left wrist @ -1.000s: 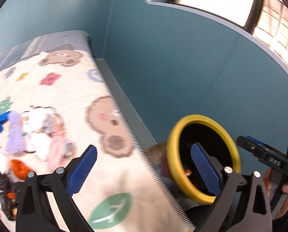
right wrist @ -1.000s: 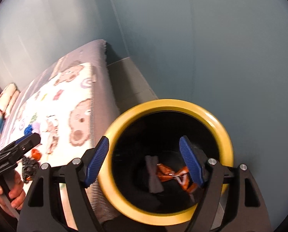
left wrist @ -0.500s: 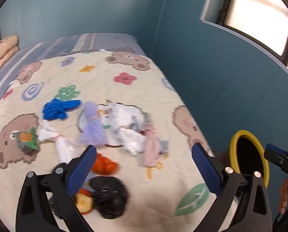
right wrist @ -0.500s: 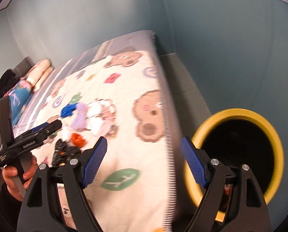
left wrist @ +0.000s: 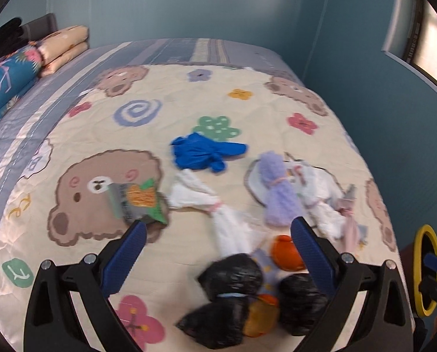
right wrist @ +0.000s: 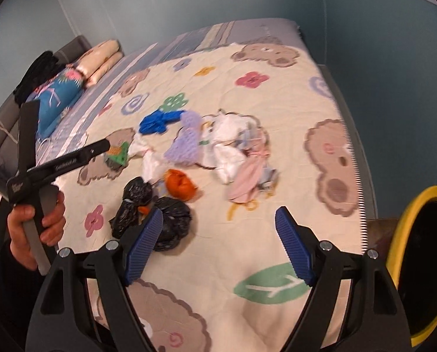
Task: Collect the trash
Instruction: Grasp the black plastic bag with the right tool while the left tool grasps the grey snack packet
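Left gripper (left wrist: 215, 252) spread wide, empty, directly above black bags (left wrist: 233, 275) and orange wad (left wrist: 286, 253) on quilt (left wrist: 165, 94); nearer than right gripper (right wrist: 220, 242), likewise agape, empty, bags off its left finger. Beyond: white, lilac, blue scraps. Yellow-rimmed bin (right wrist: 423, 264) beside bed, right.
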`<state>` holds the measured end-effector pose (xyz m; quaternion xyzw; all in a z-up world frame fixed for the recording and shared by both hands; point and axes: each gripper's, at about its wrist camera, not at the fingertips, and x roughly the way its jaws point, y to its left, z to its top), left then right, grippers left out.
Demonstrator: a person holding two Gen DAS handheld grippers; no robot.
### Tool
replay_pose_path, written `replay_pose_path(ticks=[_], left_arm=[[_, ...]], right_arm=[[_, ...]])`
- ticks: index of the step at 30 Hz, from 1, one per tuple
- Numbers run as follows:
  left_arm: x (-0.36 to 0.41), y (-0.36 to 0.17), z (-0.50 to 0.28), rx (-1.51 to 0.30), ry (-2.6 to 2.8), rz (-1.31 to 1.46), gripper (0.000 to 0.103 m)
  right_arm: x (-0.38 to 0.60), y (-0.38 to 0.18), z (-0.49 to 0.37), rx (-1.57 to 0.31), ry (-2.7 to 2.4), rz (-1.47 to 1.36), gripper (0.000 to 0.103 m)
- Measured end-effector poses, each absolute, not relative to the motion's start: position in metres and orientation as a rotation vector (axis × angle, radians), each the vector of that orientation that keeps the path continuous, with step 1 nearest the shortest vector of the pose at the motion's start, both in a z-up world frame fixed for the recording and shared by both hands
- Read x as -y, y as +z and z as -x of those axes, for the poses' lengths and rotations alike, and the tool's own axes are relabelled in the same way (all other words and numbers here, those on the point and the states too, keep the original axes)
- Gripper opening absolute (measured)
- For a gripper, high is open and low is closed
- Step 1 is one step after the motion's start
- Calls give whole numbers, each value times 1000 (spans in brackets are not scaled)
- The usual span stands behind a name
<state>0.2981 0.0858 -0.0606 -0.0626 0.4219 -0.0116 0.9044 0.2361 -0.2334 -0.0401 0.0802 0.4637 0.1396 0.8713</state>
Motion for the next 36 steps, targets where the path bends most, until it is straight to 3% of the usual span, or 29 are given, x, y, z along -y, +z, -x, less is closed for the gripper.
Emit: replay_pose_path(ticks=[12,20,25,28,31,33,36], left_arm=[[-173,-110,-333,-949,145,204,95],[-187,-146,-361,-1015,184,215,95],[-188,-159,-372,-1033,186,218,93],[-188,-165,-375,-1041,169,224,86],[-185,-167,-376,-1038,146,218,72],[-183,-168,-377,-1038,138,211,55],[-176,-168,-379,-1039,121,199,41]], right_arm=[[159,-88,-266,-1091,378,-56,76],[145,-118,-283,-1161,381,-32,75],[139,-130,-288,-1185,387,-16,69],[137,-135,-288,-1203,401,-14,68],[135,-138,-286,-1218,412,-9,66],[132,-139,-284,-1225,424,-1,63],[128,-142,-282,-1243,442,-2,57]])
